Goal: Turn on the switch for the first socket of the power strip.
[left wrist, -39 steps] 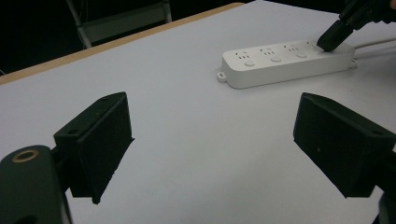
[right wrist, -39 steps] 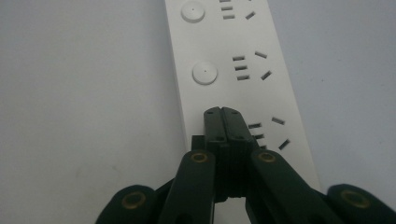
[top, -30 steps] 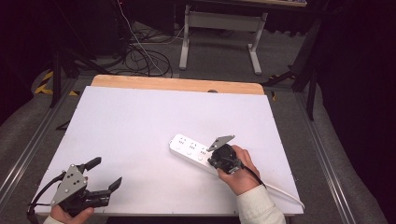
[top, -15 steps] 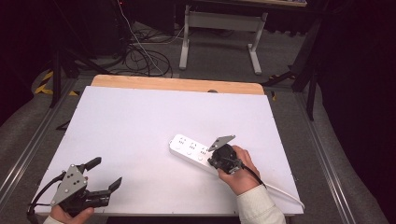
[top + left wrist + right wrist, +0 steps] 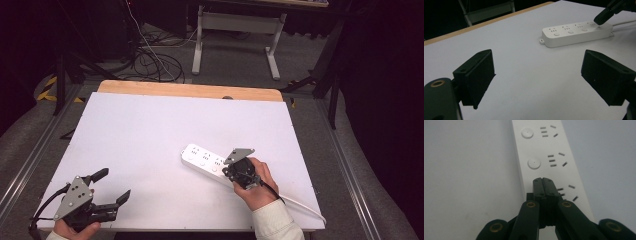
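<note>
Seemingly mid-press, the white power strip [image 5: 207, 160] lies right of centre on the tabletop [image 5: 150, 130], right tongs [image 5: 543, 180] closed together, tips down on one of its round switches; three switches [image 5: 534, 163] remain uncovered. Left tongs [image 5: 114, 186] wait apart, well away.

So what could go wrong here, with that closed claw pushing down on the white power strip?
The right gripper, jaws shut, is pressing where a round button should sit on the power strip. Its tips cover the spot, so it might slip onto the socket slots beside it. The strip lies loose on the table, and the open left gripper is far off, so a push could slide it.
</note>
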Demonstrator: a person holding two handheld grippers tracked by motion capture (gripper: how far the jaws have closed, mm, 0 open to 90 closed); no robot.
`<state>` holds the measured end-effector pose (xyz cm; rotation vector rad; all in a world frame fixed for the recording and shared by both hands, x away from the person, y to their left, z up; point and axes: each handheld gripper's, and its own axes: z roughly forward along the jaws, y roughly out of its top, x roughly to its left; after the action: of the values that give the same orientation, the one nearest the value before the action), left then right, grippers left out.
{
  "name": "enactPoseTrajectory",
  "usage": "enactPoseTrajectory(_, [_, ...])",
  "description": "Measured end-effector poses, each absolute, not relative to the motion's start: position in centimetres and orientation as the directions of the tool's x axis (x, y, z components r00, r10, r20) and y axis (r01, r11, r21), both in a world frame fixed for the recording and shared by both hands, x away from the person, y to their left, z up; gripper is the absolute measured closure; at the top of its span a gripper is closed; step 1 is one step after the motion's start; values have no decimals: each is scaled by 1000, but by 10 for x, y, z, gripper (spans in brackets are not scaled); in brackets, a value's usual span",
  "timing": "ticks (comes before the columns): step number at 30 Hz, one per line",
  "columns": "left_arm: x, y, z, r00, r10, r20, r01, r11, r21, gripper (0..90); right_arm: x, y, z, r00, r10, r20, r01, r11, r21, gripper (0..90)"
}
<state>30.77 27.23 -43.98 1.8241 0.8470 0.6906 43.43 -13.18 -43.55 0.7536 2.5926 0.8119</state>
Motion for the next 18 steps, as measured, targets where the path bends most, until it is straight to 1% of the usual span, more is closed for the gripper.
enactPoseTrajectory(6, [308, 272, -440, 597, 798, 84, 247, -283, 927, 124, 428, -134, -422, -813, 570, -122, 376, 673, 637, 900])
enactPoseTrajectory(14, [309, 271, -440, 598, 797, 88, 248, -289, 925, 123, 418, -139, -404, -809, 571, -143, 335, 646, 685, 900])
enactPoseTrajectory(18, [309, 271, -440, 598, 797, 88, 249, -288, 925, 123, 412, -140, -395, -812, 560, -164, 299, 640, 707, 900])
